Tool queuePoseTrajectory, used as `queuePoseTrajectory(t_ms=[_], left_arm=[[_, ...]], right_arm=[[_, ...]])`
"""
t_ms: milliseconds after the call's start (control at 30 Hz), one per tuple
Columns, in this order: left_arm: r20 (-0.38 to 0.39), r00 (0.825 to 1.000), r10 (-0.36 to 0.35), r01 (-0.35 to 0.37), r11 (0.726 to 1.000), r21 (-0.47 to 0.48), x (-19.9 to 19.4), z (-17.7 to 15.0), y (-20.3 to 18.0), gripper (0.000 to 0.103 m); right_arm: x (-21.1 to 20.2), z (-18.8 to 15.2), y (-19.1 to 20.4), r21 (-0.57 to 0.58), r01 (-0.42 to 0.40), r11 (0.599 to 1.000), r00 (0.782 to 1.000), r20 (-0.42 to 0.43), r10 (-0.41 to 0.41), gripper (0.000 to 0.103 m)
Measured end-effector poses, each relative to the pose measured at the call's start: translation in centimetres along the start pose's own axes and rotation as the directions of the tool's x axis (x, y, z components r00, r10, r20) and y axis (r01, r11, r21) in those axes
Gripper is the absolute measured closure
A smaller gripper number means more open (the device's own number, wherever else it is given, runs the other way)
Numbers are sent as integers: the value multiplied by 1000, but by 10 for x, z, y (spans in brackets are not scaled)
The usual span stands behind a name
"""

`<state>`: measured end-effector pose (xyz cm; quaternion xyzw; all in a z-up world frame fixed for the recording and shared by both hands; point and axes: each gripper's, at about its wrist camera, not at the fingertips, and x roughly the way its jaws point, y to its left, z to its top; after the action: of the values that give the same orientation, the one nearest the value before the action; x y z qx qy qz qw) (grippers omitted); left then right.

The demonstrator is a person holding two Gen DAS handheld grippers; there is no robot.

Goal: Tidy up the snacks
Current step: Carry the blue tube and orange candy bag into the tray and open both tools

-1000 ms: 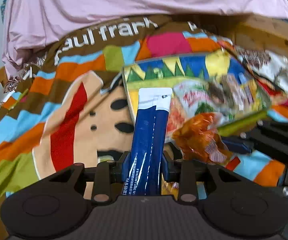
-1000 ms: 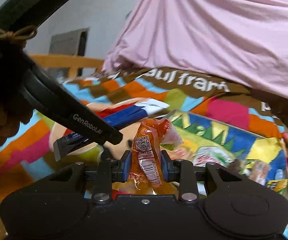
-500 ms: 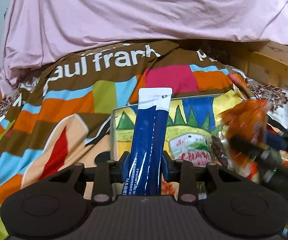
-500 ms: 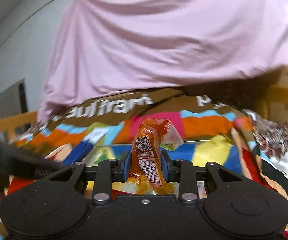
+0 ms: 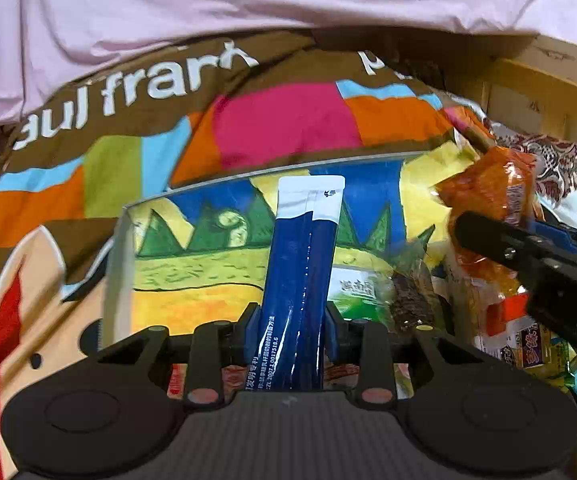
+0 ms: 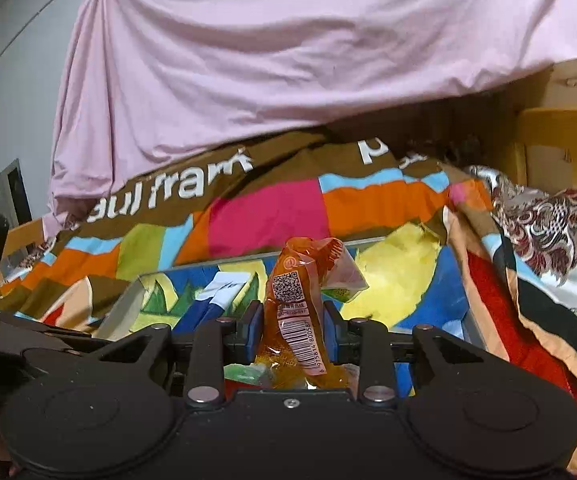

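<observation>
My left gripper (image 5: 292, 328) is shut on a long blue stick packet with a white top (image 5: 304, 272) and holds it upright above a colourful painted box (image 5: 192, 248). My right gripper (image 6: 293, 330) is shut on an orange snack packet with a barcode (image 6: 298, 308), also above the box (image 6: 404, 280). In the left wrist view the orange packet (image 5: 492, 192) and the right gripper's black finger (image 5: 528, 252) show at the right. The blue stick (image 6: 212, 300) shows left of centre in the right wrist view.
Several snack packets (image 5: 380, 292) lie in the box's right part. The box sits on a patchwork blanket with white lettering (image 5: 280, 120). A pink sheet (image 6: 288, 48) hangs behind. A wooden frame (image 5: 544, 92) and a patterned cloth (image 6: 548, 224) are at the right.
Both grippers have moved forward over the box, each still holding its packet. The right gripper has swung right, away from the left one; the box now fills more of both views.
</observation>
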<state>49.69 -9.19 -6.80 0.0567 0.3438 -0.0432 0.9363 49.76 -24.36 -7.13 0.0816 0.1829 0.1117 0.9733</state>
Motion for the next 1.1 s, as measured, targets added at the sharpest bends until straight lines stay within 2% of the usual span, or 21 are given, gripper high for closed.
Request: queuePoseTrajectory(t_ms=[267, 567, 633, 767, 933, 1100], left_arm=[[-10, 1000, -8, 7, 1000, -14, 11, 1, -7, 67], [-6, 1000, -3, 3, 999, -38, 14, 2, -6, 67], [-7, 1000, -5, 5, 999, -44, 14, 2, -5, 66], [-3, 1000, -3, 3, 998, -57, 14, 2, -2, 61], [21, 1000, 4, -2, 996, -92, 8, 2, 3, 48], [56, 998, 9, 0, 985, -171, -4, 1, 15, 38]], right_arm=[[11, -9, -8, 13, 23, 1000, 998, -54, -23, 69], [11, -11, -9, 21, 27, 999, 999, -41, -27, 69], [11, -11, -9, 22, 31, 999, 999, -40, -30, 65], [9, -10, -11, 38, 28, 999, 999, -32, -26, 62], [2, -5, -10, 32, 18, 999, 1000, -5, -18, 51], [-11, 5, -6, 12, 24, 1000, 999, 41, -25, 41]])
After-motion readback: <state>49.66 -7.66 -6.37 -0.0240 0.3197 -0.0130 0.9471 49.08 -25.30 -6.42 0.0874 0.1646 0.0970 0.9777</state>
